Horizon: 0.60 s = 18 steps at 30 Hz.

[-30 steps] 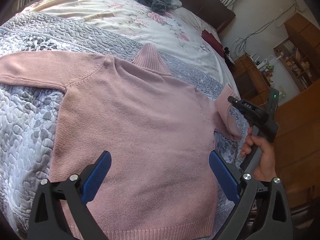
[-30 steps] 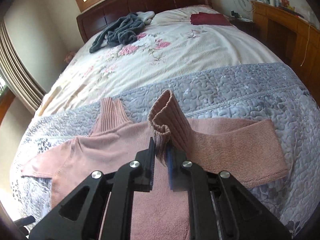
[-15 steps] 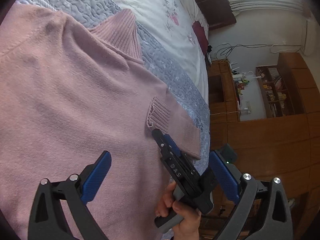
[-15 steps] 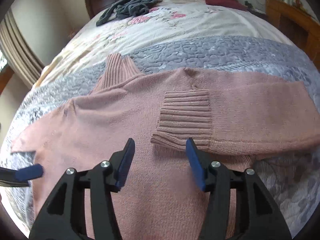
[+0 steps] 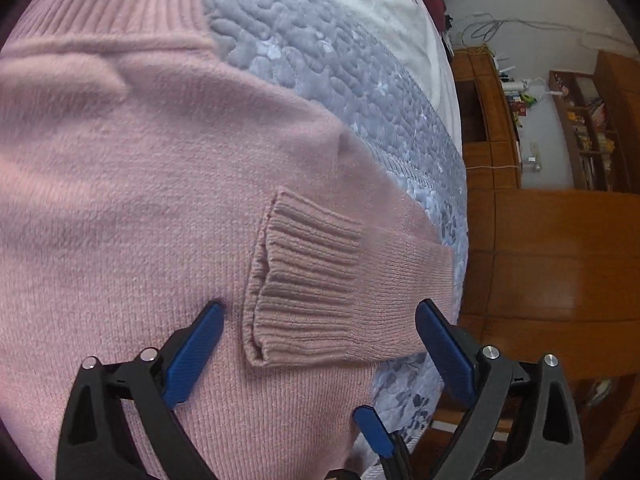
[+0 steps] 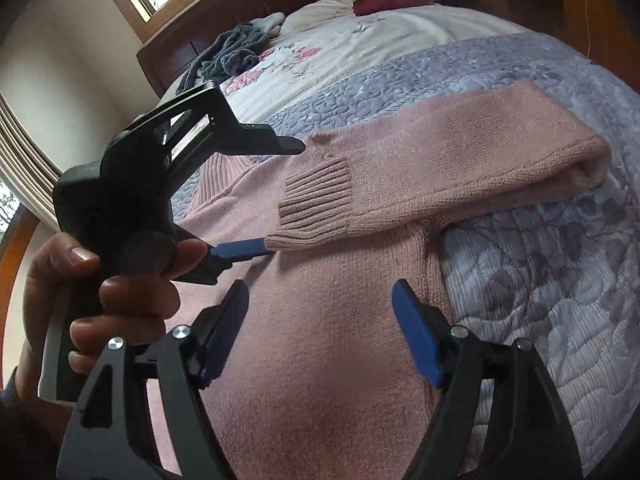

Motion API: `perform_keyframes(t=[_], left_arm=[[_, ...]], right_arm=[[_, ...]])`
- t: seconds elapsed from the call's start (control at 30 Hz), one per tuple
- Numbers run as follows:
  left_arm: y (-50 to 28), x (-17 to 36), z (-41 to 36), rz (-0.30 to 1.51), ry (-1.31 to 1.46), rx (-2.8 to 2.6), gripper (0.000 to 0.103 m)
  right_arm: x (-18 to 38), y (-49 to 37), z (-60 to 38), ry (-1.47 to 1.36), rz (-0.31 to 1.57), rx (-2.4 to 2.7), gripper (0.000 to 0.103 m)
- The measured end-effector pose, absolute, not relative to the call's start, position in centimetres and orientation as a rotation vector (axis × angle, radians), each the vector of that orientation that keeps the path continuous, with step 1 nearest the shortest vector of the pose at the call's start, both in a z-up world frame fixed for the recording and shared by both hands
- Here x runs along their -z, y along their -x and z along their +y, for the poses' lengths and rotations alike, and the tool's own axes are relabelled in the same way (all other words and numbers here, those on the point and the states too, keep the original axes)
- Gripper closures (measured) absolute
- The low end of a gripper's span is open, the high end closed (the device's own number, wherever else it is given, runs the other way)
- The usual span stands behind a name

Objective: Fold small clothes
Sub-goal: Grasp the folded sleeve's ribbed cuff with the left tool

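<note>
The pink sweater (image 5: pixel 152 208) is laid flat on the grey quilted bedspread (image 5: pixel 352 80) of the bed, its collar toward the headboard, and one sleeve (image 6: pixel 452 160) is folded back across the chest so that the ribbed cuff (image 5: pixel 304 280) rests on the body of the garment. The cuff is framed by the left tool (image 5: pixel 318 314), which is held low over the knit with its blue pads (image 5: pixel 194 356) spread wide; one pad tip is seen right at the fabric beside the cuff's edge (contact cannot be confirmed). Nothing is gripped by it. In the right wrist view the person's left hand (image 6: pixel 108 280) is wrapped around the black handle, fingers curled. Half a second ago the left tool was hanging further back over the sweater; it has now been brought in close to the cuff. The right tool (image 6: pixel 320 332), which a second ago was pinching that cuff and carrying it, has been drawn back toward the hem, its pads wide apart and empty above the sweater's lower body. Farther up the bed, a grey garment (image 6: pixel 236 52) is heaped near the wooden headboard (image 6: pixel 256 12).
</note>
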<state>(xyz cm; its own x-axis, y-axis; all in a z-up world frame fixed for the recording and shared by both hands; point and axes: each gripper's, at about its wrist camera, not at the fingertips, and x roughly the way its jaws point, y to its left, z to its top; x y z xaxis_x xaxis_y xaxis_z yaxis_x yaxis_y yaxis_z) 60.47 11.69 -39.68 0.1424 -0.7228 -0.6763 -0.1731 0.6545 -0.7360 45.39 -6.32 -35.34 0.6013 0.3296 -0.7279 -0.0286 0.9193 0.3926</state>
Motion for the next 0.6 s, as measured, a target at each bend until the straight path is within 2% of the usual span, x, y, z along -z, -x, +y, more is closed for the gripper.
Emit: perform_keyframes(t=[0.03, 0.07, 0.1, 0.13, 0.33, 0.5, 0.6], left_arm=[[-60.6, 39.5, 11.2, 1.417, 0.764, 0.464, 0.024], [-60.8, 39.4, 10.6, 1.440, 0.711, 0.453, 0.057], [-60.8, 39.5, 10.3, 1.461, 0.676, 0.444, 0.063], [-60.8, 39.4, 10.0, 1.465, 0.667, 0.441, 0.064], [-60.7, 37.6, 11.1, 1.411, 0.677, 0.433, 0.092], [-60.8, 33.0, 13.5, 1.313, 0.684, 0.445, 0.098], [-60.8, 30.5, 15.8, 1.256, 0.668, 0.446, 0.099]], right_arm=[[35.7, -45.4, -6.6, -0.368, 0.914, -0.204, 0.029], [36.0, -45.5, -6.9, -0.384, 0.921, -0.203, 0.029], [36.1, -45.6, -7.1, -0.399, 0.929, -0.202, 0.029], [36.1, -45.6, -7.3, -0.414, 0.930, -0.204, 0.029], [35.7, -45.5, -7.1, -0.389, 0.920, -0.206, 0.029], [35.7, -45.5, -7.0, -0.393, 0.924, -0.210, 0.029], [35.8, -45.6, -6.6, -0.394, 0.927, -0.221, 0.029]])
